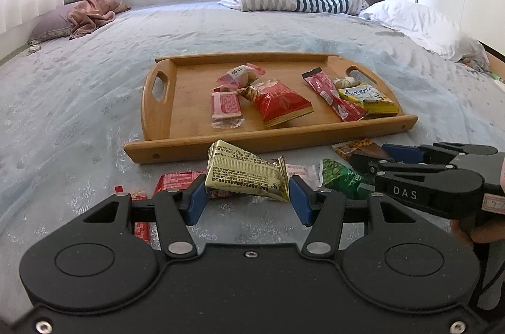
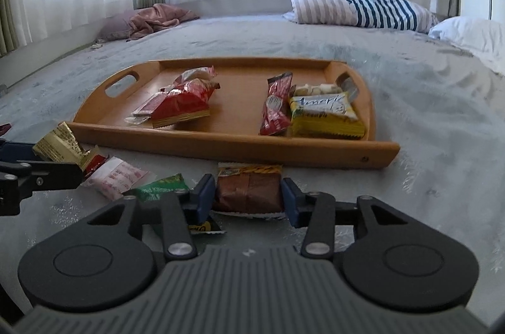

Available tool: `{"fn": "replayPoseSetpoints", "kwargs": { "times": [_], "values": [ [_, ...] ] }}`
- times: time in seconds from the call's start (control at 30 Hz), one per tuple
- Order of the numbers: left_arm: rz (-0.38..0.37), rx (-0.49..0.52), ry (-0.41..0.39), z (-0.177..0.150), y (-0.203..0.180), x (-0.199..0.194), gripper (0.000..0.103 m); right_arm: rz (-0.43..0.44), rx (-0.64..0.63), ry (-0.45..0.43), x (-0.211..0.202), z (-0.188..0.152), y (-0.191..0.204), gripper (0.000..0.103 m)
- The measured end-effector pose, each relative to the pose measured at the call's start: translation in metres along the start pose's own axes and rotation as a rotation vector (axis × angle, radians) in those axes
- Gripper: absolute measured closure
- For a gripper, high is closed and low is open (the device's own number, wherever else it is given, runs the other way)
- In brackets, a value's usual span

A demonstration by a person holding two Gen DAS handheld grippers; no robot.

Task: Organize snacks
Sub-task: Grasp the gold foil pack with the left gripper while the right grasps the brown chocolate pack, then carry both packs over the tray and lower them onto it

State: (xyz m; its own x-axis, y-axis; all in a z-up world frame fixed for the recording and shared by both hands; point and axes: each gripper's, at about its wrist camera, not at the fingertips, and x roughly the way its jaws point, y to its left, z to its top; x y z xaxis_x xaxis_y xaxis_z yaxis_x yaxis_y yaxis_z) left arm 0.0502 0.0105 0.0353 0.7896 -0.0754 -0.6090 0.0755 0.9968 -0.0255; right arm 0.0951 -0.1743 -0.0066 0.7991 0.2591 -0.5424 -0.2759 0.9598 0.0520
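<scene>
Bare tray (image 1: 195, 87) left end and centre gap, packets (image 1: 277, 103) crowding elsewhere

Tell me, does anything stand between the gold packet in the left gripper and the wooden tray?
Nothing visible does. The gold packet sits in the left gripper, just before the tray's low near wall.

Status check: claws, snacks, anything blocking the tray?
Left claw shut on gold packet. Right claw shut on brown packet. Tray ahead, part filled, near rim to clear. Green packet and pink packet loose on bed.
</scene>
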Motion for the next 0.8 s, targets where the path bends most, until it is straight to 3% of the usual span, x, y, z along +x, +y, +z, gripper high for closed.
{"fn": "replayPoseSetpoints", "kwargs": {
  "times": [0.4,0.8],
  "values": [
    [-0.002,-0.032,0.001,0.011,0.008,0.006,0.05,-0.039,-0.027,-0.021,-0.022,0.0,0.001,0.057],
    [0.055,-0.077,-0.035,0.037,0.03,0.025,0.05,-0.068,-0.031,-0.102,-0.036,0.026,-0.009,0.056]
  ]
}}
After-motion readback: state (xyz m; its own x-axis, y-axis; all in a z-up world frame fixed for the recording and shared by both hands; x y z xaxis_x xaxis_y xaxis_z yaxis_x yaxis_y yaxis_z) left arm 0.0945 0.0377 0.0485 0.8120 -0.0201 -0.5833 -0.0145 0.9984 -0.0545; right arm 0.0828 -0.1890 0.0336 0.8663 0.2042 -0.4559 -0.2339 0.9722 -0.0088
